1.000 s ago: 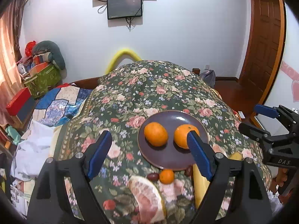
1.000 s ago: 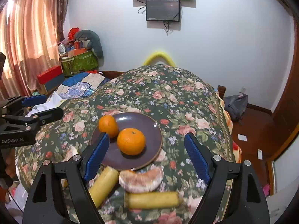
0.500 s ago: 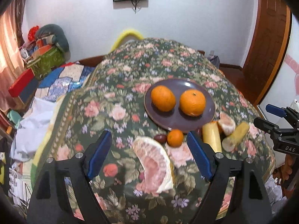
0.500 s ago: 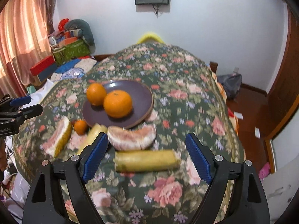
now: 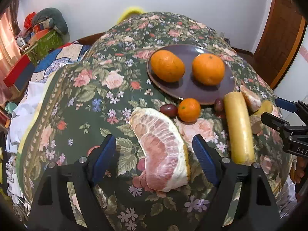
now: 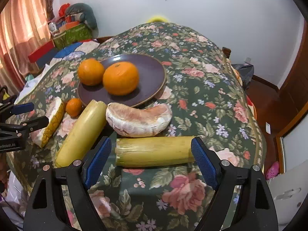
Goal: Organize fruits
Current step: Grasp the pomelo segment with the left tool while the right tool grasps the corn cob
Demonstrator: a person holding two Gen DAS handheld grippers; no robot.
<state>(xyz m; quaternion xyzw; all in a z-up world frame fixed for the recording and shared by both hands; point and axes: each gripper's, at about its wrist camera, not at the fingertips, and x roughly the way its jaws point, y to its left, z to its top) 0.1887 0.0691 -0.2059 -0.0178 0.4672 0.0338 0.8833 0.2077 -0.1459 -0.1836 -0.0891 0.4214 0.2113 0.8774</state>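
Note:
A dark purple plate (image 5: 194, 89) (image 6: 152, 73) holds two oranges (image 5: 167, 65) (image 5: 208, 69) on the floral-covered table. In front of it lie a small mandarin (image 5: 189, 110) (image 6: 74, 107), dark grapes (image 5: 168, 110), two pomelo wedges (image 5: 161, 148) (image 6: 138, 119) and two yellow stalk pieces (image 5: 238, 129) (image 6: 154, 151). My left gripper (image 5: 154, 157) is open, its jaws either side of the near pomelo wedge. My right gripper (image 6: 151, 158) is open, its jaws at the two ends of the crosswise yellow piece.
The floral cloth (image 6: 202, 96) drops off at the table edges. Boxes and bags (image 5: 44, 38) pile at the far left by a curtain. A wooden door (image 5: 284, 28) stands right. Each gripper shows at the other view's side edge.
Both grippers have dropped lower and closer to the table front. The fruit now looms larger; the pomelo wedge and the yellow piece now sit between the open jaws.

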